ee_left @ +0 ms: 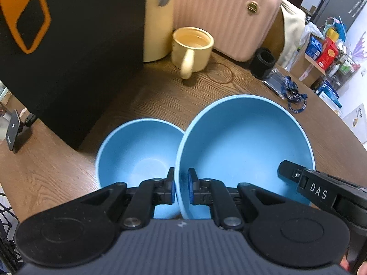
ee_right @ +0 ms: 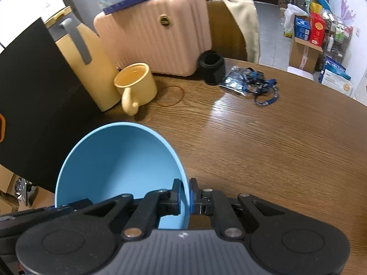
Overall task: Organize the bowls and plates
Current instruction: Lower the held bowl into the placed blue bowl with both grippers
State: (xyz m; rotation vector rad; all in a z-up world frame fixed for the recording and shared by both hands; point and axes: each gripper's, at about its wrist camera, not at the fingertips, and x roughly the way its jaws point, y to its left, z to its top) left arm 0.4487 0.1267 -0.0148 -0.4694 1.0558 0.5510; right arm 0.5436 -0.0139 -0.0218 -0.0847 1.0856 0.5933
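Two grippers, left gripper and right gripper, each pinch the large blue bowl's near rim, steadying it for nesting with the smaller bowl beside it.

2 plain blue bowls: the larger bowl tilted, its rim overlapping the smaller bowl.

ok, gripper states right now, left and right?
Left gripper: closed on the near rim of the large light-blue plastic bowl.
Right gripper: closed on the same bowl's right rim.
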